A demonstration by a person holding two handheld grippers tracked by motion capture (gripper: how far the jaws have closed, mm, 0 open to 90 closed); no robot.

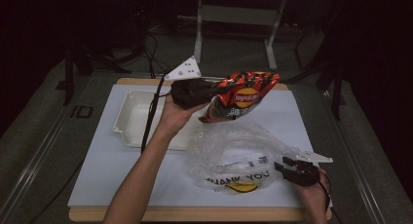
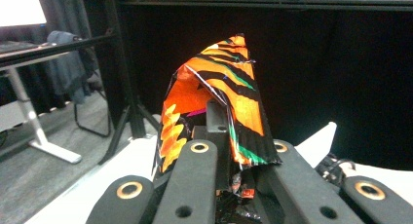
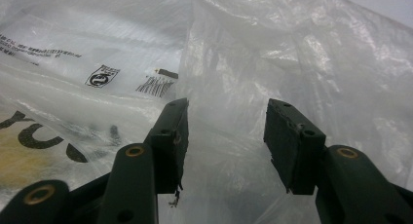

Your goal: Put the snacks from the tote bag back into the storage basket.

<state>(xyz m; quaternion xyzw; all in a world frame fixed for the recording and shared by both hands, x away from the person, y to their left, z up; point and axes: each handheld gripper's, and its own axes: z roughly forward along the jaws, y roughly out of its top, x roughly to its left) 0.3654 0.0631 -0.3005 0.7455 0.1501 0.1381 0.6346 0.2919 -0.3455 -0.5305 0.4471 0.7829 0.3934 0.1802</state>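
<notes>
The left gripper (image 2: 229, 151) has its fingers (image 2: 216, 121) clamped on an orange, black-striped crisp packet (image 2: 234, 87), which stands upright against a black curtain (image 2: 331, 63).

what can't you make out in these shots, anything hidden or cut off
- Chip bag: small print under the logo is too small in the high view; the left gripper, shut on it, covers its lower end in the left gripper view.
- Plastic bag: crumpled film blurs any contents.
- White tray: the forearm hides its right part.
- Right gripper: jaws apart; whether film is pinched is unclear.

A dim lab or studio: black curtains (image 2: 341, 63); metal framing (image 2: 122, 63); floor cables (image 1: 151, 53); paper-covered table (image 1: 122, 160)
</notes>
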